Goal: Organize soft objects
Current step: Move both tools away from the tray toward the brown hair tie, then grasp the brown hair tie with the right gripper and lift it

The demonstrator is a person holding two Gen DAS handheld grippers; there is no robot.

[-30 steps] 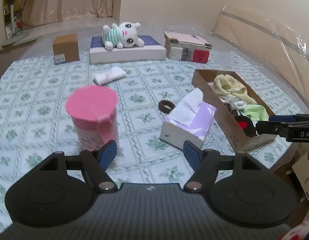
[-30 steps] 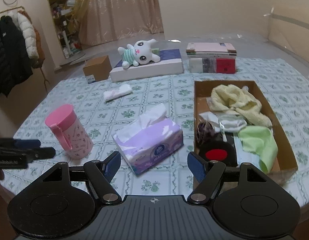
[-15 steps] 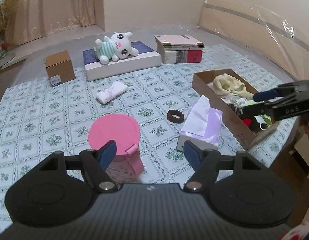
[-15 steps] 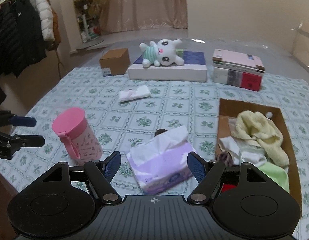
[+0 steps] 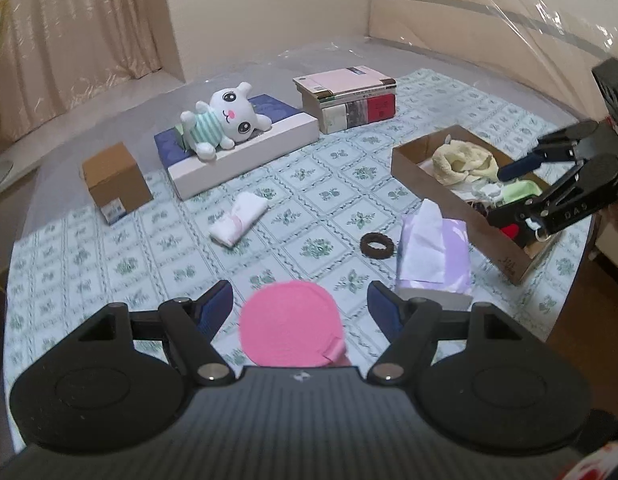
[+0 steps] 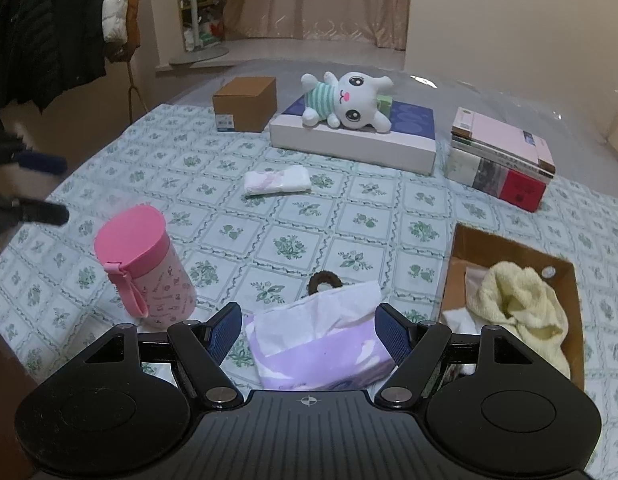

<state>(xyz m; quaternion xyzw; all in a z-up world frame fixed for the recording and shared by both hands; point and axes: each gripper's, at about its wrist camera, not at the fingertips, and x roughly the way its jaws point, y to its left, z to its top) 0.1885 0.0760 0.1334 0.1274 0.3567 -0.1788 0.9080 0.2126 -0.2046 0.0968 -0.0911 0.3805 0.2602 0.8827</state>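
Both grippers have risen since the earlier frame. Left gripper (image 5: 300, 300) released above the pink lidded cup (image 5: 291, 324); right gripper (image 6: 308, 325) released over the purple tissue box (image 6: 321, 354), which half hides the brown hair tie (image 6: 324, 282). White folded cloth (image 6: 278, 181) lies mid-table, white plush rabbit (image 6: 347, 98) far back.

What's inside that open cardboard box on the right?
The cardboard box holds a crumpled yellow towel, a light green cloth, some white fabric and a black item with a red spot. Anything beneath these is covered.

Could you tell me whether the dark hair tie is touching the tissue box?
Apart: the left wrist view shows tablecloth between the hair tie and tissue box.
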